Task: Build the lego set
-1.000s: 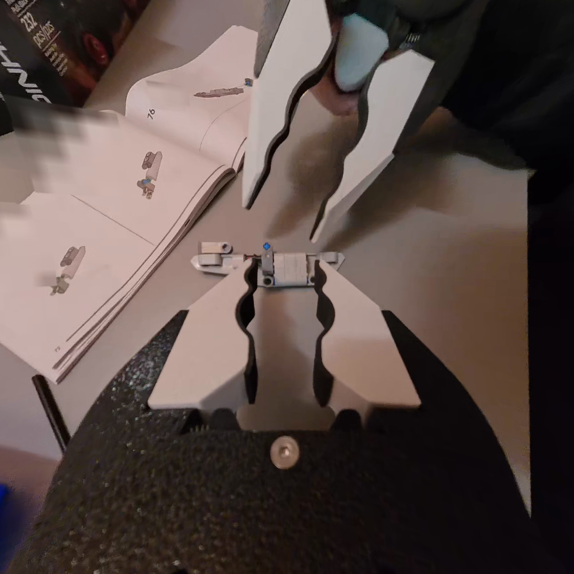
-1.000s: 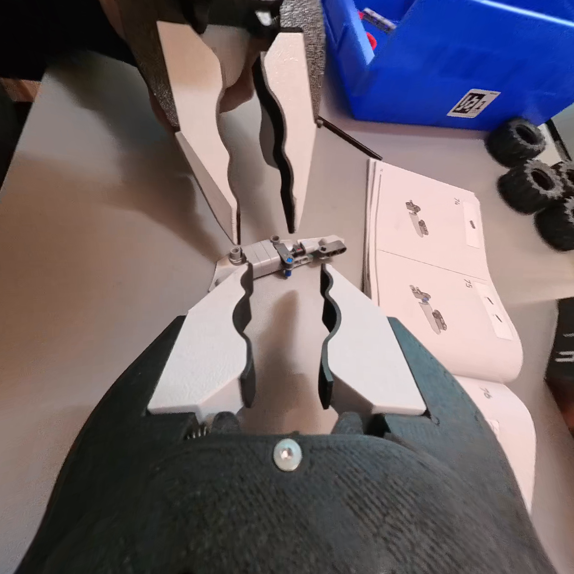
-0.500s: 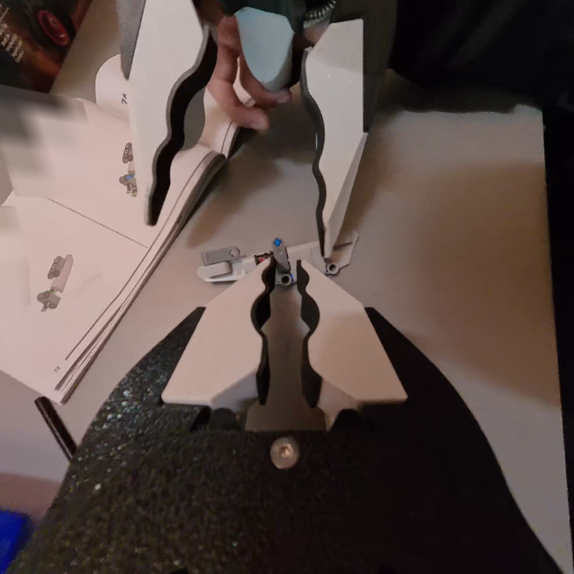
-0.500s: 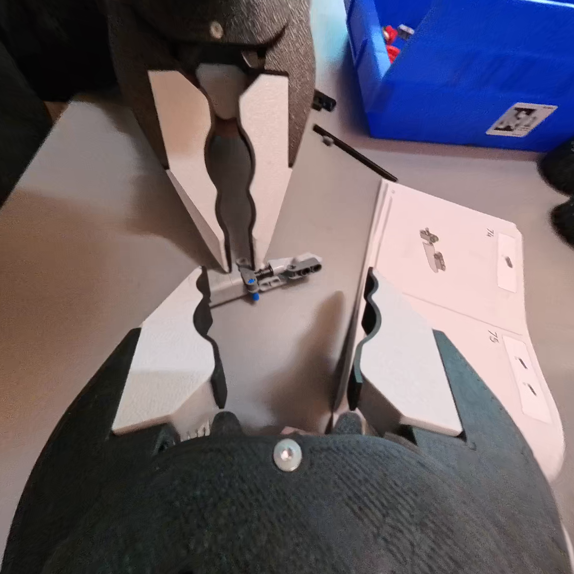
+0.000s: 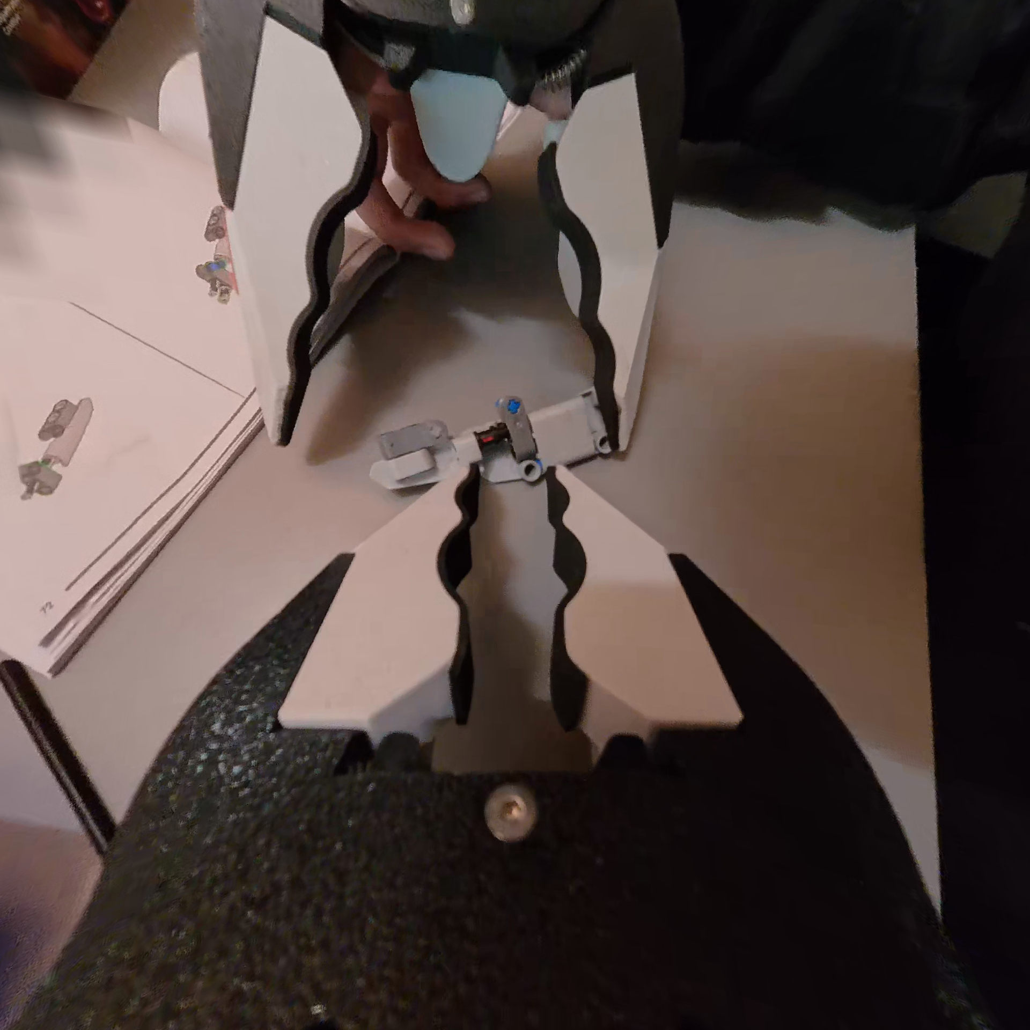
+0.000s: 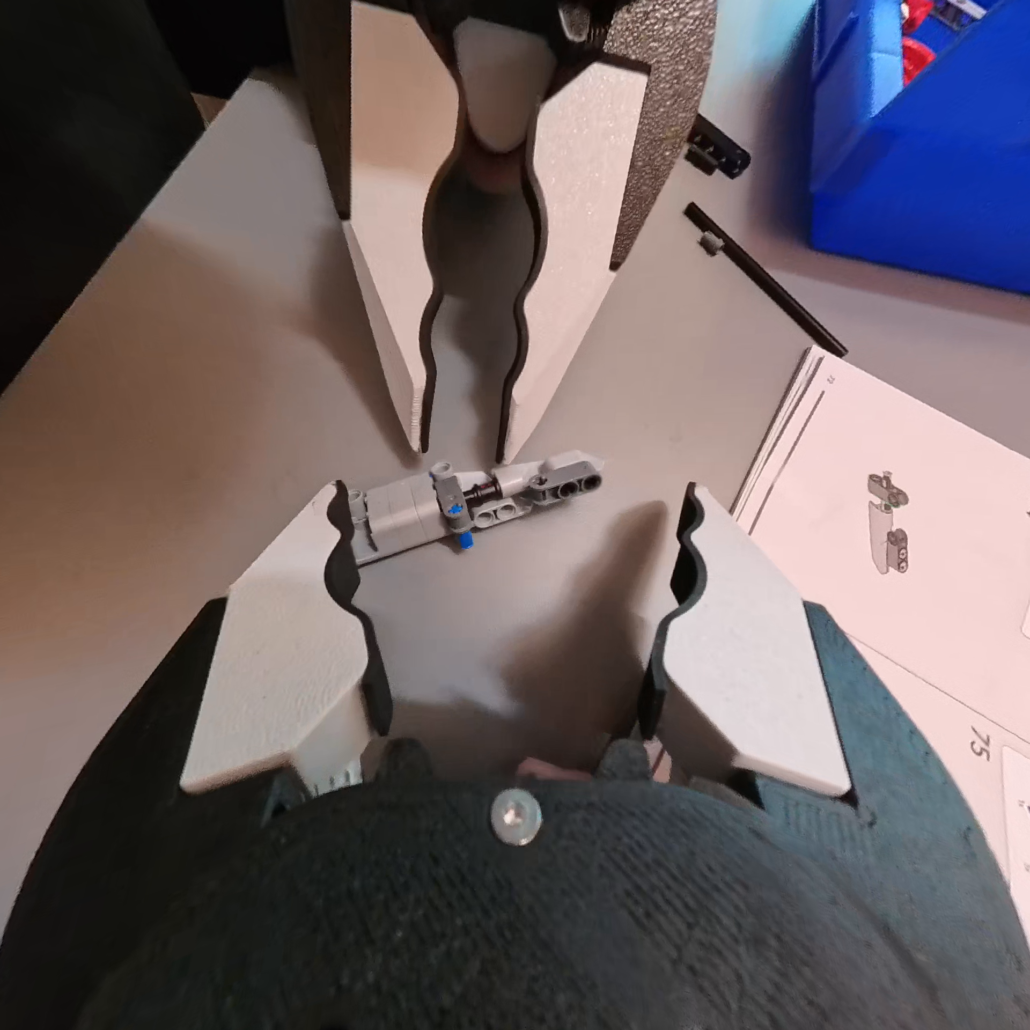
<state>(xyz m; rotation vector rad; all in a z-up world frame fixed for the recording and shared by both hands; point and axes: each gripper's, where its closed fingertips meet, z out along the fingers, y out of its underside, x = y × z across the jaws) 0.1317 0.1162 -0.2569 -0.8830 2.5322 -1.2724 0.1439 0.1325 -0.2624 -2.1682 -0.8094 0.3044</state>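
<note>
A small grey lego assembly [image 5: 490,440] with a dark grey connector, blue pins and a red-black axle lies flat on the table. It also shows in the right wrist view [image 6: 446,513]. My left gripper [image 5: 513,474] is open by a narrow gap. Its tips stand at the assembly's edge on either side of the connector's end, and I cannot tell whether they touch it. In the right wrist view the left gripper [image 6: 461,452] comes down from the far side. My right gripper [image 6: 513,490] is wide open and spans the assembly. Its left finger [image 6: 345,535] touches one end.
An open instruction booklet [image 5: 111,390] lies beside the assembly and also shows in the right wrist view [image 6: 892,501]. A blue bin [image 6: 919,139], a black axle rod [image 6: 763,278] and a small black piece [image 6: 716,153] lie beyond. A hand [image 5: 412,223] shows behind the right gripper. The table's edge [image 5: 917,501] is near. Less than 4 cm separates the two grippers' tips. It is some 11 cm from my right tips to the black axle rod [image 6: 763,278]. My left wrist view [image 5: 81,790] looks at it from another angle.
My right gripper has opened wide and come down around the assembly. My left gripper narrowed its gap and moved up to the connector. The assembly has turned slightly.
</note>
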